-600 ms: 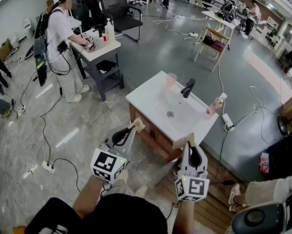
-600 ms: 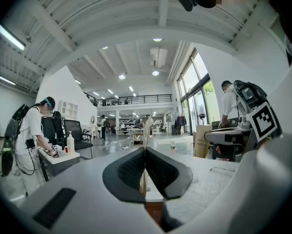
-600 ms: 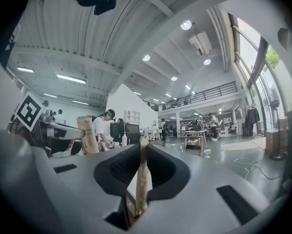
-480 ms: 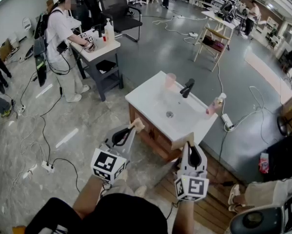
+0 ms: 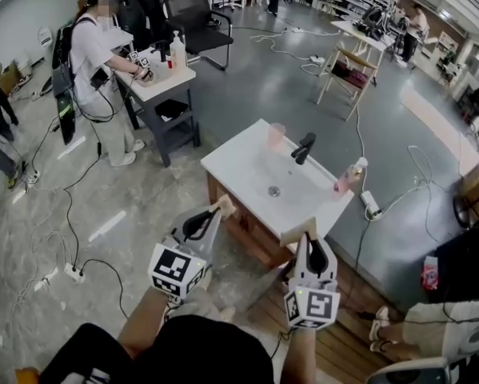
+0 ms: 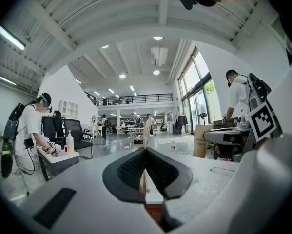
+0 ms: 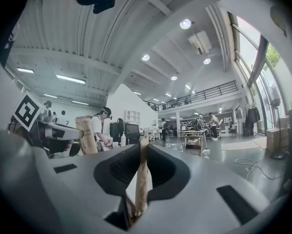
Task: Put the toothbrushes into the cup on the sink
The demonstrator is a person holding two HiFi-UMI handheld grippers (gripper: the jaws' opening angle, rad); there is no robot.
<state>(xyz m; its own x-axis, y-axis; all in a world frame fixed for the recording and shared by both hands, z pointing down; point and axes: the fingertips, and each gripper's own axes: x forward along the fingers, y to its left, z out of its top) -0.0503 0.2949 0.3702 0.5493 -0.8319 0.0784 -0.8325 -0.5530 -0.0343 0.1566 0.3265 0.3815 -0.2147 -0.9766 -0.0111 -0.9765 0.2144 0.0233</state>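
Observation:
In the head view a white sink (image 5: 237, 160) on a wooden cabinet stands ahead, with a pink cup (image 5: 277, 134) at its far edge beside a black faucet (image 5: 305, 146). My left gripper (image 5: 220, 209) is shut on a toothbrush in a tan paper pack (image 5: 226, 205), held level short of the sink's near left edge. My right gripper (image 5: 303, 237) is shut on a second tan toothbrush pack (image 5: 298, 230) just before the sink's near corner. The left gripper view shows its pack (image 6: 146, 130) edge-on between closed jaws. The right gripper view shows its pack (image 7: 142, 177) pinched upright.
A pink bottle (image 5: 347, 176) stands on the sink's right end. A person (image 5: 95, 62) works at a small grey table (image 5: 163, 82) to the far left. Cables and a power strip (image 5: 71, 273) lie on the floor. Someone's legs (image 5: 431, 322) show at the lower right.
The head view has shifted a little, so the sink sits slightly to the left. Both grippers keep their packs and their places in the picture.

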